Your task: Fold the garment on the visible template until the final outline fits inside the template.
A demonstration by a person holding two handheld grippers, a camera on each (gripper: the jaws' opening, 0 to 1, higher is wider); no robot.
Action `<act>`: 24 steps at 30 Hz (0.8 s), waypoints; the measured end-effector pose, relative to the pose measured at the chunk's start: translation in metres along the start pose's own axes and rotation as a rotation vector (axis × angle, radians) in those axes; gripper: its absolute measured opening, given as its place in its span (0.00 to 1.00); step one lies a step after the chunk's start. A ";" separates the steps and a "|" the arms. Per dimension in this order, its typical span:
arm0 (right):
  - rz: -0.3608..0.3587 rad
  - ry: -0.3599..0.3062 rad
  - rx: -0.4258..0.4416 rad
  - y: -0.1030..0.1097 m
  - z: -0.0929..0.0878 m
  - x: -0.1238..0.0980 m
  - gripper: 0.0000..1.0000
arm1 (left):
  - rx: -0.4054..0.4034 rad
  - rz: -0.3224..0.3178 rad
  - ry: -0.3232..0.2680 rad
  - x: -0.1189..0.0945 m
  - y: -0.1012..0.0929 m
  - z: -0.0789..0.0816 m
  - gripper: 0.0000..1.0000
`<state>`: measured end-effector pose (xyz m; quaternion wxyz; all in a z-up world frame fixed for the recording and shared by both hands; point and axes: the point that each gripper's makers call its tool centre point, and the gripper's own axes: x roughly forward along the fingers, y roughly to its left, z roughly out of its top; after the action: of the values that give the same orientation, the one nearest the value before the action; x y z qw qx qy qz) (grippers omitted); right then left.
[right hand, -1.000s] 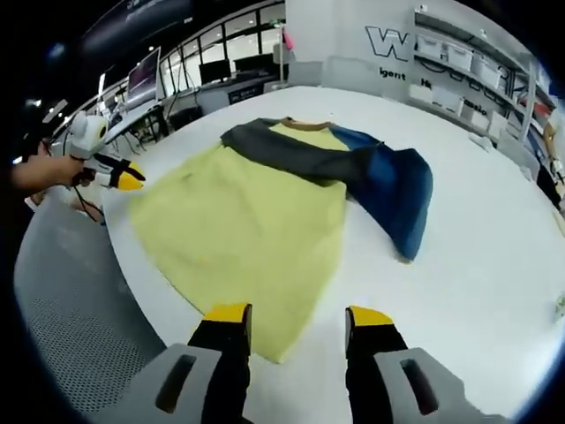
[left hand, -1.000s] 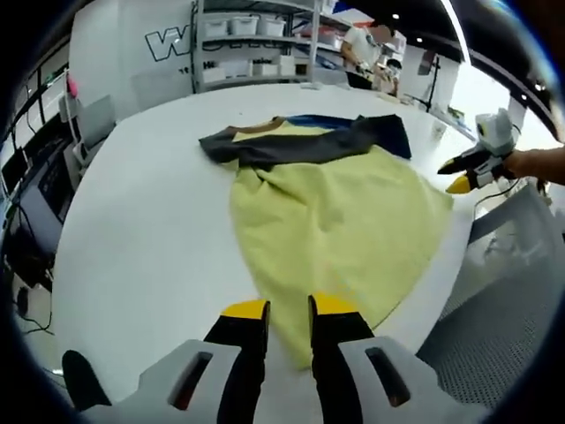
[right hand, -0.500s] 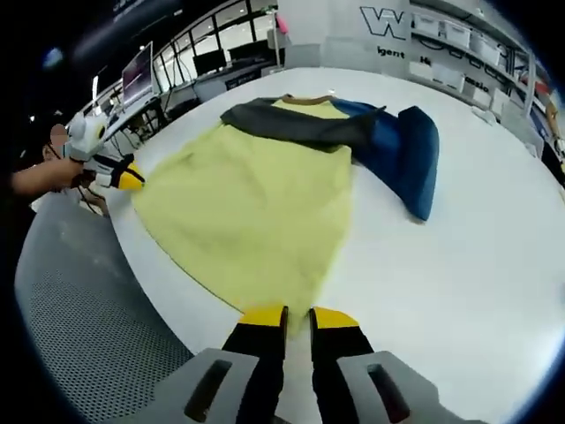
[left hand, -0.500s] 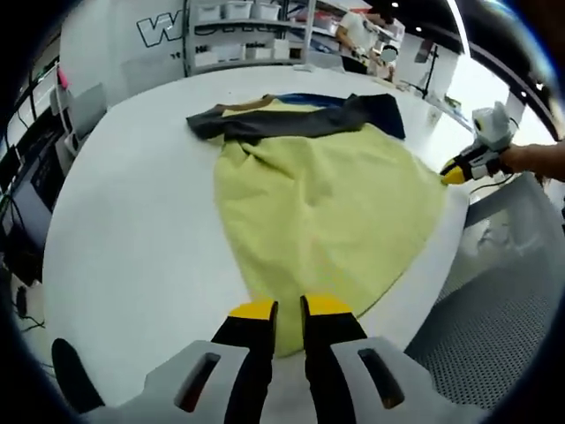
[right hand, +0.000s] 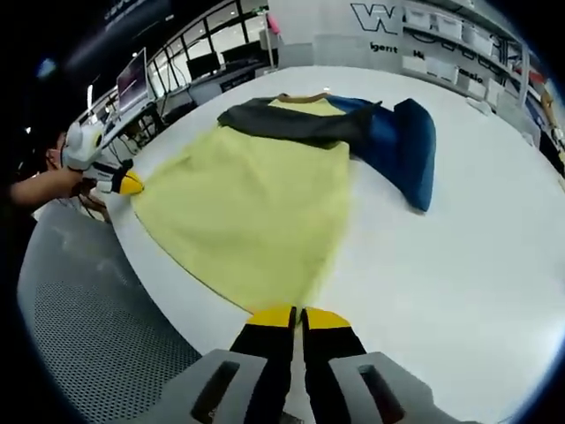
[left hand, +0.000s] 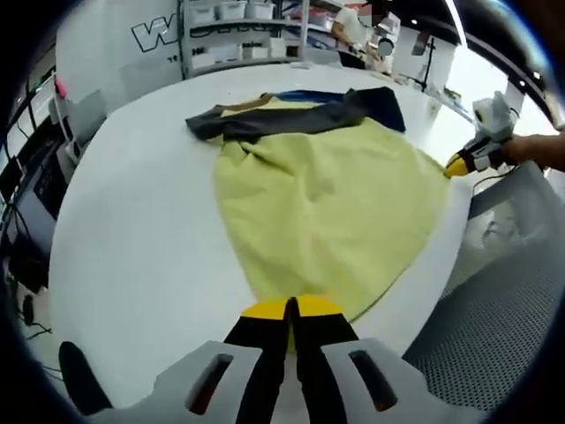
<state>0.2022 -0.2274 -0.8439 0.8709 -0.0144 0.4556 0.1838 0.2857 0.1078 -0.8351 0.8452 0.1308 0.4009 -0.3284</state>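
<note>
Your left gripper (left hand: 291,308) pinches yellow shirt (left hand: 322,199) hem, jaws tight. Your right gripper (right hand: 297,315) pinches other hem corner. Shirt flat on white table (left hand: 132,230).

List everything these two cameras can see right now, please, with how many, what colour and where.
T-shirt: one, yellow body with dark grey and blue sleeves, spread flat on the table, hem toward the near edge.
Table: one, white, large with a rounded edge, under the shirt.
Shelving rack: one, grey with white bins, behind the table by the wall.
Monitors: several, dark, on desks beyond the table.
Left gripper: one, black with yellow tips, jaws shut on the shirt's hem corner.
Right gripper: one, black with yellow tips, jaws shut on the other hem corner.
Hand: one, holding the right gripper at the table edge.
</note>
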 end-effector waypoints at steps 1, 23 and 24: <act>0.000 0.000 0.001 0.000 0.000 0.000 0.00 | -0.005 0.005 -0.004 -0.001 0.002 0.000 0.12; -0.002 -0.012 0.017 0.000 -0.001 0.001 0.00 | 0.021 0.026 0.026 0.000 0.006 -0.009 0.19; -0.002 -0.012 0.017 0.000 -0.001 0.001 0.00 | 0.028 0.025 0.029 0.000 0.004 -0.009 0.15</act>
<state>0.2023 -0.2275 -0.8453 0.8739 -0.0063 0.4519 0.1790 0.2832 0.1156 -0.8412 0.8414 0.1524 0.4068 -0.3214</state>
